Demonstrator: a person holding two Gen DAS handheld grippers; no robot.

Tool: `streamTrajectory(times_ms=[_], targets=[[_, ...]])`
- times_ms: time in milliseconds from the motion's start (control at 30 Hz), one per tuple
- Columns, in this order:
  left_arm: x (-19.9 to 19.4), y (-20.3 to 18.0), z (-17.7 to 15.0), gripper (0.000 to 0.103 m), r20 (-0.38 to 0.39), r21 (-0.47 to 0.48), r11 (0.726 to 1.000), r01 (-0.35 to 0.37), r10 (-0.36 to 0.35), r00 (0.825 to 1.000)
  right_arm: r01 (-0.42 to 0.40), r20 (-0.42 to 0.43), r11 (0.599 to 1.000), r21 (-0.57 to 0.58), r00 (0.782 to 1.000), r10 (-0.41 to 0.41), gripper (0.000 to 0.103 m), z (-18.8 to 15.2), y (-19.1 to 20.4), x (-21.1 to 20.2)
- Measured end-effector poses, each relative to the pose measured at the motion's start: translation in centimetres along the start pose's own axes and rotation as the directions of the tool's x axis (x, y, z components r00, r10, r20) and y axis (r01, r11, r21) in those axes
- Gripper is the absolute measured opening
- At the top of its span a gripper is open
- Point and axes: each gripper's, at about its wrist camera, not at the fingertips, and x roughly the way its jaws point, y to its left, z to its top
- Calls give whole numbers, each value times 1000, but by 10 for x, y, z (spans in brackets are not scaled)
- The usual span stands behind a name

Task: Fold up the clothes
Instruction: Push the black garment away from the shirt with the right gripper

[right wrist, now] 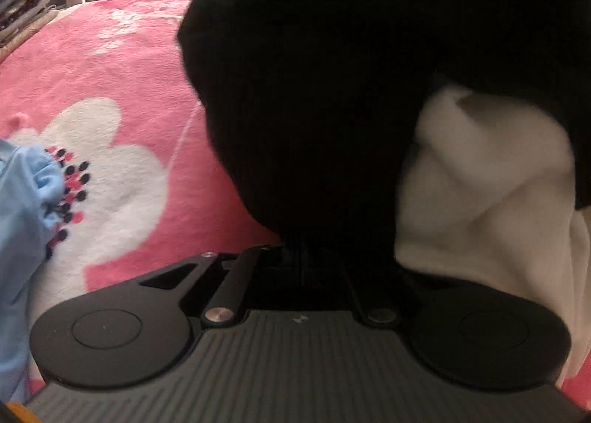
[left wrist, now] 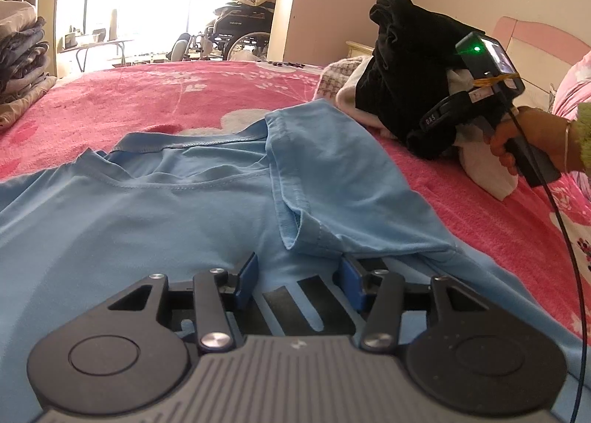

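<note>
A light blue T-shirt lies spread on the pink flowered bed cover, one sleeve folded inward over its body. My left gripper stands open low over the shirt's black print, its blue fingers apart and nothing pinched between them. To the right a hand holds my right gripper against a heaped black garment. In the right wrist view that gripper is shut, its fingertips buried in the black garment, which gathers down to them. The shirt's edge shows at the left.
A white garment lies under the black one, with a checked cloth behind. Folded clothes are stacked at the bed's far left. A wheelchair stands beyond the bed. The right gripper's cable hangs over the shirt's right side.
</note>
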Motion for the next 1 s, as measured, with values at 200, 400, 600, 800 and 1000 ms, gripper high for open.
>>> streamTrajectory(times_ms=[200,400,600,800,1000], targets=[[2,-2,-1,52,6,14,1000,-5,5,1000,35,-20,999,-23,999,-36,0,16,-25,16],[2,-2,0,54,-1,20,1000,-3,3,1000,149,-57,985,91,988,-144,0,46,-44,48],[3,-3,-1,54,6,14,1000,-4,4,1000,96,-67,991,94,994,-90,28,34,-1,7],[2,-4,-1,55,9,10,1000,-8,8,1000,-144,27,987,64,989,143,45,9,68,-68],[2,-4,-3,55,19,11,1000,-11,11,1000,-278,59,959,-55,958,281,47,2,148,-101]])
